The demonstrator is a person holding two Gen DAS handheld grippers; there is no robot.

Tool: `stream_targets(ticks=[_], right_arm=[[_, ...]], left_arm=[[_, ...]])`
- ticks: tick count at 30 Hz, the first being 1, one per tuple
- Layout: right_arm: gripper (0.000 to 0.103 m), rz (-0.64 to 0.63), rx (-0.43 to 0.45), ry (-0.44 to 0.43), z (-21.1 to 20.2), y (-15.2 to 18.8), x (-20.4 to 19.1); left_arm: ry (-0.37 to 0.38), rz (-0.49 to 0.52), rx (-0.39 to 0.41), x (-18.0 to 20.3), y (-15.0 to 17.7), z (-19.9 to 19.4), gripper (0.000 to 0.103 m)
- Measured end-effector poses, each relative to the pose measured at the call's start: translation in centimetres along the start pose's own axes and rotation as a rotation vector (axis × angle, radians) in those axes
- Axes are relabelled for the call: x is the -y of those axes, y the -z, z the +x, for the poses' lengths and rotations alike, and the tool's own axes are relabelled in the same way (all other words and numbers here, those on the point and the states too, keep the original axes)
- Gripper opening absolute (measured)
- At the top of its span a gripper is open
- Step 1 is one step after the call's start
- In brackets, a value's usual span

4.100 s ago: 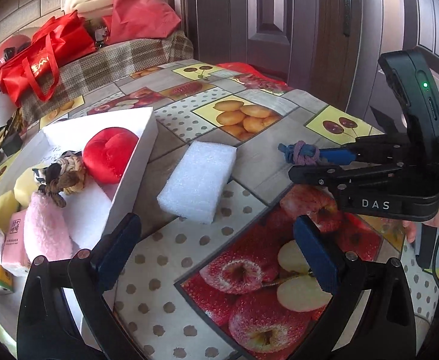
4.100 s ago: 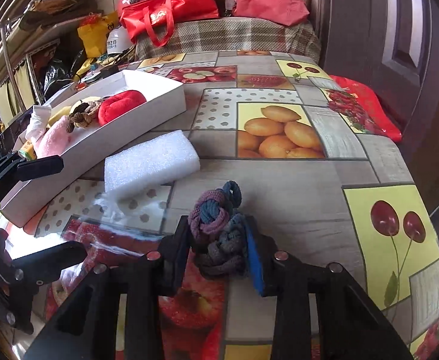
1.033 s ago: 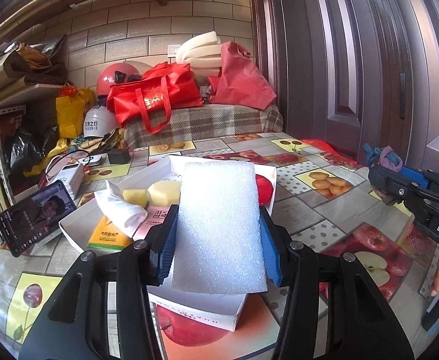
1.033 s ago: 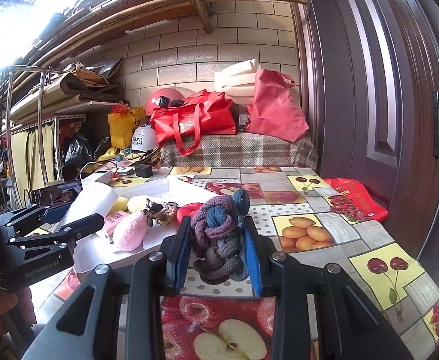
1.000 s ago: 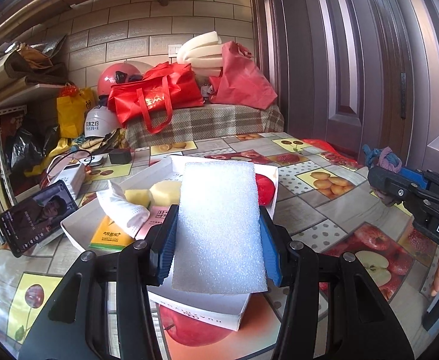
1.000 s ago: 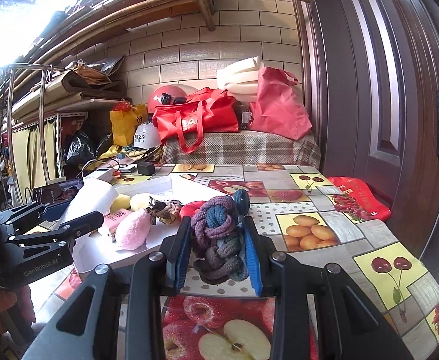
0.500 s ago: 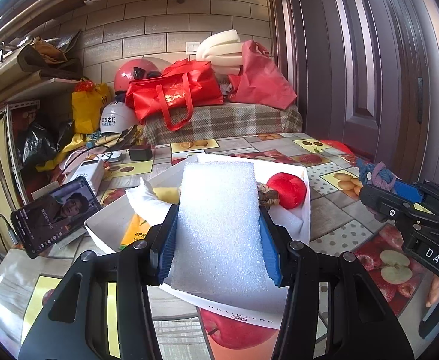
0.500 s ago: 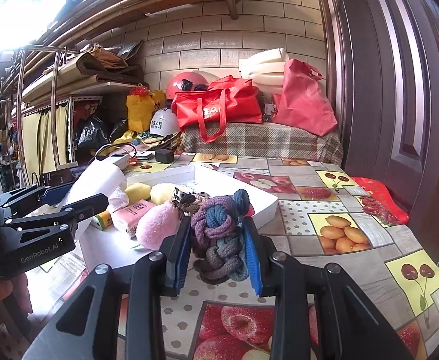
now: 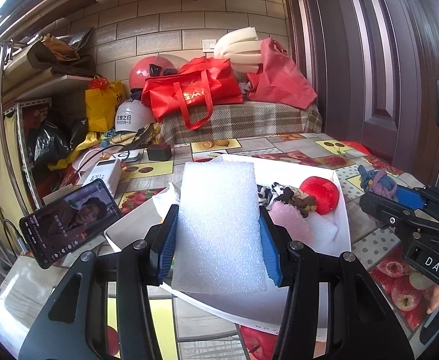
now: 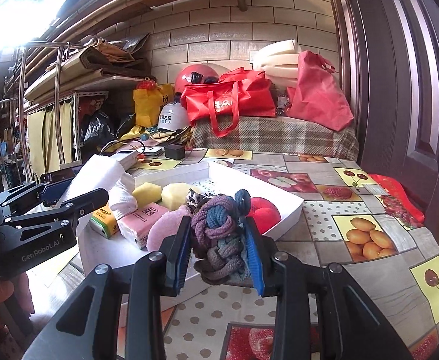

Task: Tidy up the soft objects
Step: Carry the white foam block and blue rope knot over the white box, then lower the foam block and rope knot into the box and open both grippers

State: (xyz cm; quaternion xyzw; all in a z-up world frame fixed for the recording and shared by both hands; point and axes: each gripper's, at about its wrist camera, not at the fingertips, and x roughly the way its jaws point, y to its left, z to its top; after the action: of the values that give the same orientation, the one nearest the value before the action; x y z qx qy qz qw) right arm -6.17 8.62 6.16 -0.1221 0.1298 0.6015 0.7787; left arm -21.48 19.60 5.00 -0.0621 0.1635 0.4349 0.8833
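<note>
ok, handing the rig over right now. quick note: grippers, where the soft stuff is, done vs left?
Left gripper: shut on the white foam block, held above the near end of the white box.
Right gripper: shut on the knotted rope toy, at the box's near edge.
Done: red plush, pink plush, two yellow sponges, tissue pack lie in the box.
Left: set foam and rope toy in the box, then release.

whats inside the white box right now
In the white box: a red plush, pink plush, two yellow sponges, tissue packs. The held foam block and knotted rope hide the rest.
</note>
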Motion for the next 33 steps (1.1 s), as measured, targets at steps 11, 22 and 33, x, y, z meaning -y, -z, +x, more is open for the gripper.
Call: stream_targets(ticks=[11, 22, 33], right_arm=[[0.035, -0.021, -0.033, -0.033, 3.9, -1.3, -0.9], [0.035, -0.004, -0.046, -0.027, 8.7, -3.1, -1.0], [0.079, 0.013, -0.051, 0.03, 9.6, -3.4, -0.7]], left_arm=[[-0.058, 0.021, -0.035, -1.3, -1.1, 3.8, 0.049], [-0.053, 0.015, -0.094, -2.1, -2.1, 7.7, 0.049], [-0.109, 0.031, -0.105, -1.7, -2.3, 8.2, 0.074]])
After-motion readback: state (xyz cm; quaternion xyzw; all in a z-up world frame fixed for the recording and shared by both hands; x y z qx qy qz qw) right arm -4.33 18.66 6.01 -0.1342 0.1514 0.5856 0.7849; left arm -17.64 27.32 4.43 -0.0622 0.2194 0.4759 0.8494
